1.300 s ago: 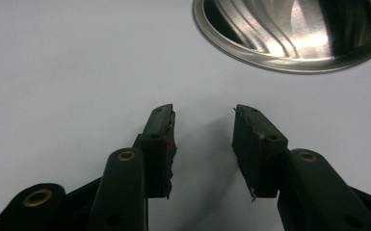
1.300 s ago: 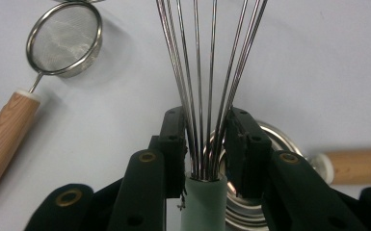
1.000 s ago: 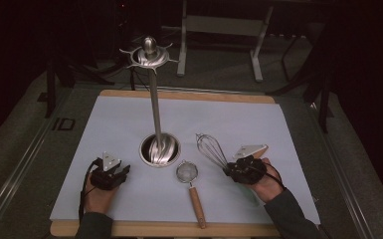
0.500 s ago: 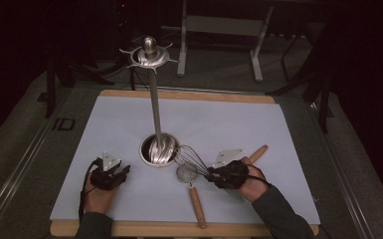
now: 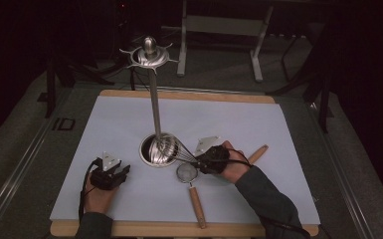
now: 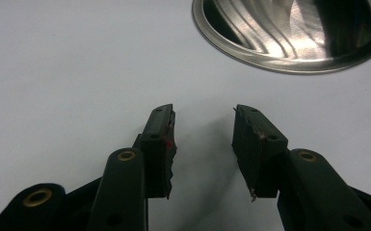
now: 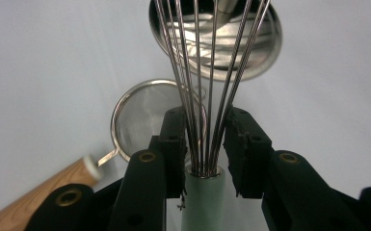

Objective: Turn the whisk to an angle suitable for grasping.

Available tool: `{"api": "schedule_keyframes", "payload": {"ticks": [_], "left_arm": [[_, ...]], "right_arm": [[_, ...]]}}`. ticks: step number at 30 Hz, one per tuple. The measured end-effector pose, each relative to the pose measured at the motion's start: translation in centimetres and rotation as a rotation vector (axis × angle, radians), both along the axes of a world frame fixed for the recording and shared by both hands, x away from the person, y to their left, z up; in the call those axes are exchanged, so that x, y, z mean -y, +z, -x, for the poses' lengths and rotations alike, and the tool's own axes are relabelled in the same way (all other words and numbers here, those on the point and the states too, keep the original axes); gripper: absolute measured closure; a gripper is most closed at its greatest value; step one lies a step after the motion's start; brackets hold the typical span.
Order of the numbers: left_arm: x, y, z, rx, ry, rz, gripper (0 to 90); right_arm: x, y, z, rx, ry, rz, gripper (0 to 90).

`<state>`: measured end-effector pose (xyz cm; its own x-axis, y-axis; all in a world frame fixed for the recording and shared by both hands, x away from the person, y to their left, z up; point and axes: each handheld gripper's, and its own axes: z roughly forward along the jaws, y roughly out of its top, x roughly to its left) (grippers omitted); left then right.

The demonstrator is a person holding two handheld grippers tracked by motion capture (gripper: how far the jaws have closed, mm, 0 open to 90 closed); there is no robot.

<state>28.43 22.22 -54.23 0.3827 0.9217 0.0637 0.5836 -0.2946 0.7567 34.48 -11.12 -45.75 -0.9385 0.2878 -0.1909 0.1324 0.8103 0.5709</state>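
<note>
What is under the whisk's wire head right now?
The whisk, clamped in the right gripper, hangs its wires over the steel stand base and the small strainer. The wires hide part of the base and the strainer's right rim.

The tall steel stand (image 5: 155,107) rises from its round base (image 5: 151,152) mid-tabletop (image 5: 119,119), blocking passage there. Just beside the base toward the near edge lies a strainer (image 5: 191,186), narrowing the gap. The far corners and left edge are open. The left tongs (image 6: 202,139) have bare sheet ahead, up to the base.
</note>
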Motion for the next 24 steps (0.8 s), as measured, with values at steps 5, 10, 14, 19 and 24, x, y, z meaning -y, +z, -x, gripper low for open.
{"api": "schedule_keyframes", "payload": {"ticks": [5, 10, 14, 19, 24], "left_arm": [[0.0, 0.0, 0.0, 0.0, 0.0, -0.001, 59.8], [0.0, 0.0, 0.0, -0.001, 0.001, 0.001, 59.7], [0.0, 0.0, 0.0, -0.002, 0.001, 0.001, 59.7], [0.0, 0.0, 0.0, -0.003, 0.0, -0.001, 59.7], [0.0, 0.0, 0.0, -0.003, 0.0, -0.001, 59.6]], "right_arm": [[-1.3, -1.1, -1.2, 0.009, 0.02, 0.055, 69.9], [-1.9, -1.6, -2.5, -0.004, 0.031, 0.089, 69.5], [-1.7, -2.1, -3.1, -0.031, 0.012, 0.075, 68.2], [-0.5, -2.2, -3.6, -0.049, -0.061, 0.016, 61.8], [1.5, -0.9, -2.9, -0.063, -0.147, -0.058, 64.7]]}}
